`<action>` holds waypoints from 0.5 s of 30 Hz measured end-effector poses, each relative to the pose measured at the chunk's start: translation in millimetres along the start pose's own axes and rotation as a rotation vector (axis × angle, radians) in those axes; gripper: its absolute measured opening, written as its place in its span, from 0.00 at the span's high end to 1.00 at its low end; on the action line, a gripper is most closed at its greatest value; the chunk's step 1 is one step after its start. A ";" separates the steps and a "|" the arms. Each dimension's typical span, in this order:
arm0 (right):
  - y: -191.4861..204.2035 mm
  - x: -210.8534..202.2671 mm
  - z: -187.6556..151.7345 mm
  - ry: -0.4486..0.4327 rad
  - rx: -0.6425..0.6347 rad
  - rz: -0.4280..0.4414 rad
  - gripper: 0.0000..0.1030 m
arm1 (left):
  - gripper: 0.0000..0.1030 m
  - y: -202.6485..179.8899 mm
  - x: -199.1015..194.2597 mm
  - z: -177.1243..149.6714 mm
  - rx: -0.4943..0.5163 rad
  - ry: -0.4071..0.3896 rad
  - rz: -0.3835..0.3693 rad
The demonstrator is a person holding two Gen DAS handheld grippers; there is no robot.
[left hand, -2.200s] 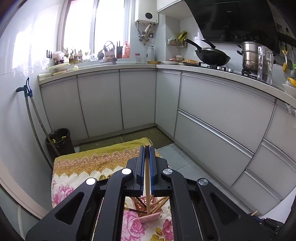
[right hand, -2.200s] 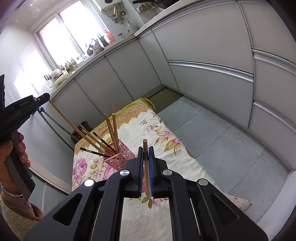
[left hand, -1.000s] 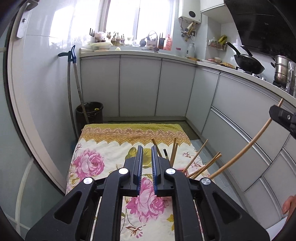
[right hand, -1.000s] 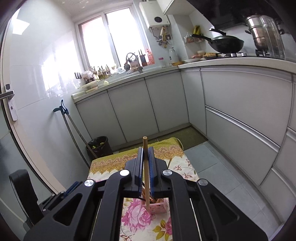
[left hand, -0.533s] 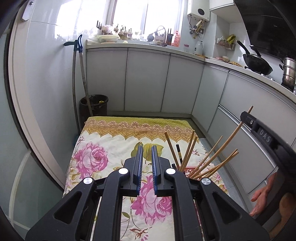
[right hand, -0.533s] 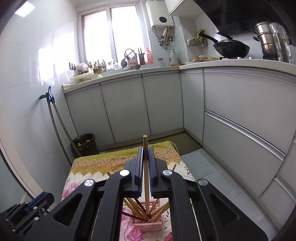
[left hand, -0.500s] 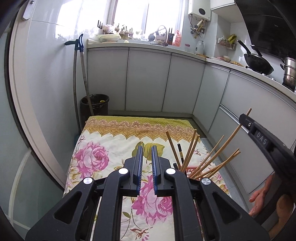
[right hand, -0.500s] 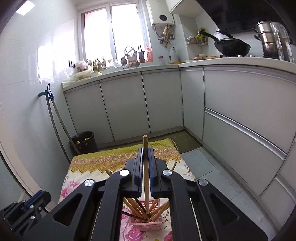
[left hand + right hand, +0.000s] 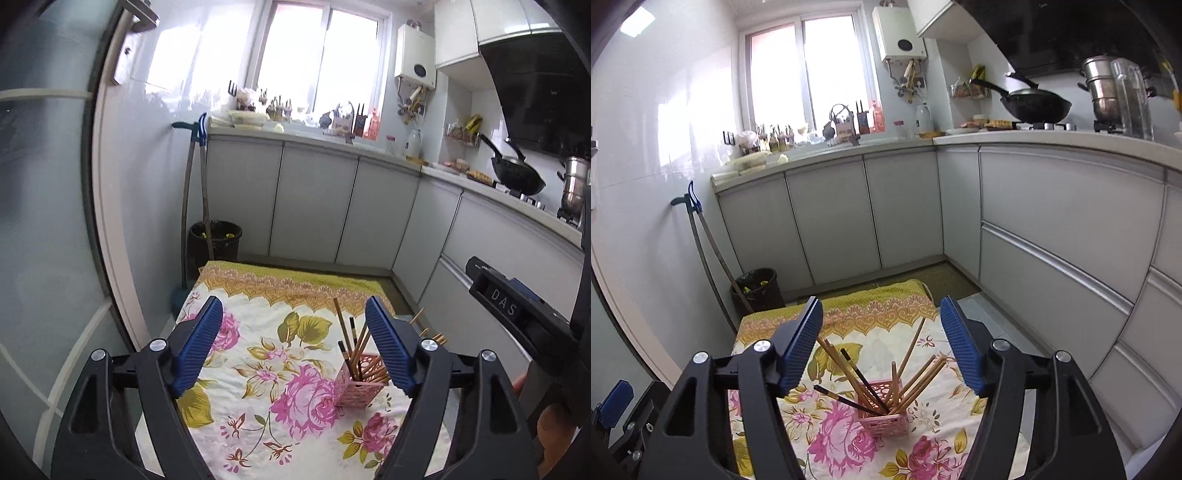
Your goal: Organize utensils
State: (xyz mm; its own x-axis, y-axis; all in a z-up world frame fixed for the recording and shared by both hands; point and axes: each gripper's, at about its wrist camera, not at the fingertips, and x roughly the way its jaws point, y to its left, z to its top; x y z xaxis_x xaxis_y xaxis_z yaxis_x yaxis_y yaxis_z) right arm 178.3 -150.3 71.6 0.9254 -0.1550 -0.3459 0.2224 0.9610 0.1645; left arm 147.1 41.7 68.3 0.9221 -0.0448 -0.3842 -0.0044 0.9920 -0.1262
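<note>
Left gripper (image 9: 293,345) spread wide and empty above the floral cloth (image 9: 258,354). Pink perforated holder (image 9: 358,386) upright on the cloth's right half, chopsticks (image 9: 886,376) fanned out inside it, tips leaning apart. Right gripper (image 9: 881,347) likewise spread wide and empty, poised directly over the holder; black bin (image 9: 757,288) beyond by the cabinets.

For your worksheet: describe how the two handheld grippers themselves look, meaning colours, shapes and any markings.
Both the left gripper and the right gripper have matte black angular frames with triangular cut-outs and silver round bolt heads. Their fingers carry blue ribbed pads. Seen from the left wrist view, the right gripper's black body bears white letters "DAS". No cables show.
</note>
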 end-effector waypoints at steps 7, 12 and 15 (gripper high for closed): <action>-29.8 -120.9 -8.6 -0.063 0.089 -0.120 0.10 | 0.10 -17.7 -109.3 1.6 -0.004 -0.169 0.001; -65.9 -163.8 -40.9 0.099 0.132 -0.137 0.10 | 0.15 -22.6 -156.0 -24.8 -0.015 -0.116 -0.049; -79.9 -185.3 -53.4 0.156 0.126 -0.177 0.10 | 0.15 -23.5 -166.4 -34.5 -0.035 -0.010 -0.093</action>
State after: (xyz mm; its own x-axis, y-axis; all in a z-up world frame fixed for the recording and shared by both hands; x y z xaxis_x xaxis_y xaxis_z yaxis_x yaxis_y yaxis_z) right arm -27.3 -186.1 73.2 0.8121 -0.2719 -0.5162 0.4224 0.8844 0.1986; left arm -19.6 21.8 103.7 0.9229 -0.1350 -0.3606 0.0680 0.9789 -0.1925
